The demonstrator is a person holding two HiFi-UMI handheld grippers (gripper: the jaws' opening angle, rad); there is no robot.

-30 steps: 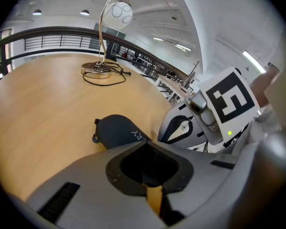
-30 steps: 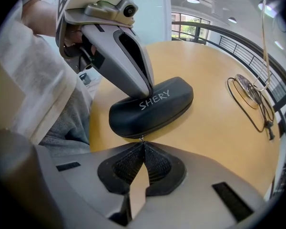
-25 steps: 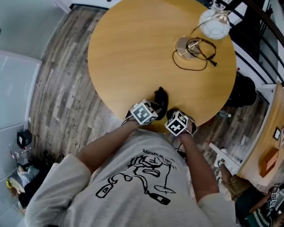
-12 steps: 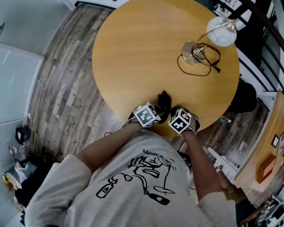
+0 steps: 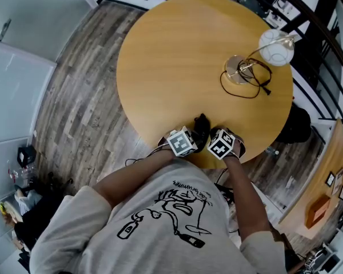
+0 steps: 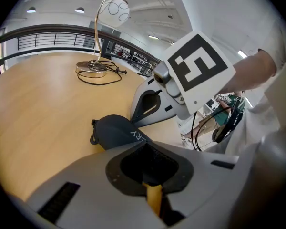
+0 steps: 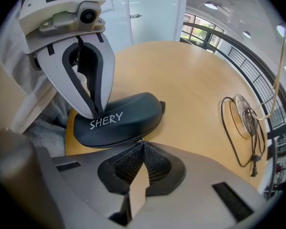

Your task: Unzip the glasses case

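Observation:
A black zipped glasses case [image 5: 201,124] printed "SHERY" [image 7: 118,119] lies at the near edge of the round wooden table [image 5: 177,56]. My left gripper [image 6: 145,144] is shut, and in the right gripper view its tips [image 7: 96,114] rest on top of the case's near end. My right gripper [image 7: 143,142] is shut at the case's side seam, with a small metal zipper pull [image 7: 142,139] showing at its tips. In the left gripper view the right gripper [image 6: 133,121] touches the case [image 6: 115,131]. Both marker cubes stand side by side in the head view.
A desk lamp with a white globe shade [image 5: 276,45] stands on a round metal base [image 5: 238,68] at the table's far right, its black cord [image 5: 252,87] looped beside it. A black railing [image 5: 317,33] runs behind the table. Wood-plank floor [image 5: 80,107] lies to the left.
The head camera has shifted, so the table sits further right in the picture. Both grippers stay at the case on the table's near edge.

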